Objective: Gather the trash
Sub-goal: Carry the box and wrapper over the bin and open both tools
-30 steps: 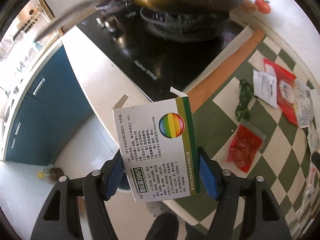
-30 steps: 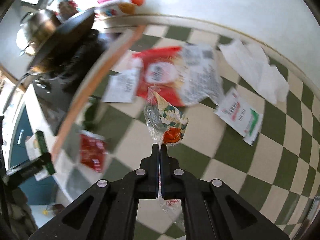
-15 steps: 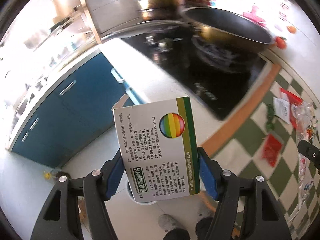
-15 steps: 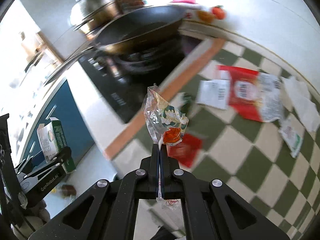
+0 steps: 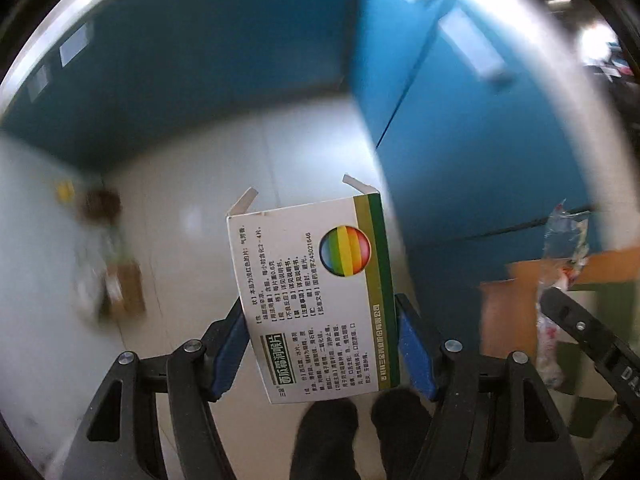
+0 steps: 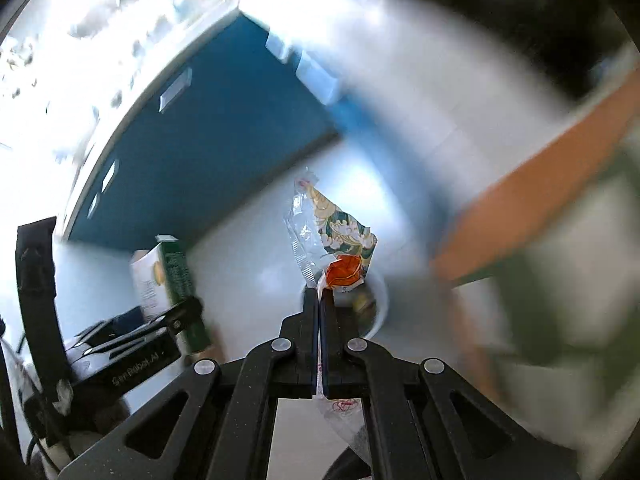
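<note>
Below, white bin (image 6: 380,300), blue cabinets (image 5: 460,168).

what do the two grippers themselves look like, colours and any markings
Both are black plastic with angular cut-out linkages and round silver screws. The left gripper has blue pads on its fingers; the right gripper has thin flat black fingers. Seen from the right wrist, the left one's side carries pale lettering, roughly "GenRobot.AI". No sleeves visible.

Bright daylight, blown-out glare upper left, heavy motion blur, fisheye-warped edges
</note>
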Demonstrator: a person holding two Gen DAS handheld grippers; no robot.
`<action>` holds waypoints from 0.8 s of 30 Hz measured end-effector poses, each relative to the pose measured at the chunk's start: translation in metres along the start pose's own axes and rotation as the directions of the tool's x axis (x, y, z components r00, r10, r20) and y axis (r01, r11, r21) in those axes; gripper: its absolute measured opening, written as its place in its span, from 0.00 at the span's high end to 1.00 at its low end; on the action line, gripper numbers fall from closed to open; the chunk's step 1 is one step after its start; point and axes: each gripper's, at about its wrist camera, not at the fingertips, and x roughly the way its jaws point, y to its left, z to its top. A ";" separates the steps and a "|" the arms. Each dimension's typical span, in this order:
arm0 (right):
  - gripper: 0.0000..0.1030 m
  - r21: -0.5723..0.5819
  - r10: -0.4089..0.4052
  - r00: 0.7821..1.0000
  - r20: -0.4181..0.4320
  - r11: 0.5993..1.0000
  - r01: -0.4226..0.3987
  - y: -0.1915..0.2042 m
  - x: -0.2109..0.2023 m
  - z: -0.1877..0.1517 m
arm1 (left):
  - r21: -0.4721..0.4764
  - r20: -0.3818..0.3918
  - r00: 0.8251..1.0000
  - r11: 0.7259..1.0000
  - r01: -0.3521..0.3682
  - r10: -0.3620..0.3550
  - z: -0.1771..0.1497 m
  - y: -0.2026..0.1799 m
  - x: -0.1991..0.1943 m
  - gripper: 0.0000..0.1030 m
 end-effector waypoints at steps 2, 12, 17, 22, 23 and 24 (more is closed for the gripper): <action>1.00 0.019 0.025 0.997 -0.077 1.000 -0.023 -0.004 0.071 -0.005 | -0.080 -0.089 0.995 0.996 0.033 -0.040 -0.001 0.038 0.071 0.36; 1.00 0.051 0.003 0.948 -0.319 0.999 0.014 -0.067 0.378 -0.052 | -0.289 -0.350 0.884 0.934 0.211 -0.308 -0.013 0.099 0.342 0.35; 0.99 0.020 -0.035 0.925 -0.378 0.999 0.046 -0.086 0.439 -0.060 | -0.269 -0.408 0.858 0.939 0.214 -0.312 -0.018 0.096 0.395 0.32; 0.78 -0.028 -0.089 0.901 -0.424 0.996 0.085 -0.092 0.465 -0.062 | -0.291 -0.411 0.850 0.931 0.219 -0.328 -0.019 0.104 0.406 0.06; 0.70 -0.028 -0.093 0.901 -0.423 0.996 0.089 -0.093 0.465 -0.061 | -0.290 -0.409 0.854 0.933 0.211 -0.320 -0.018 0.105 0.404 0.06; 0.55 -0.035 -0.101 0.904 -0.415 0.995 0.095 -0.092 0.463 -0.060 | -0.290 -0.403 0.859 0.934 0.207 -0.316 -0.016 0.107 0.401 0.06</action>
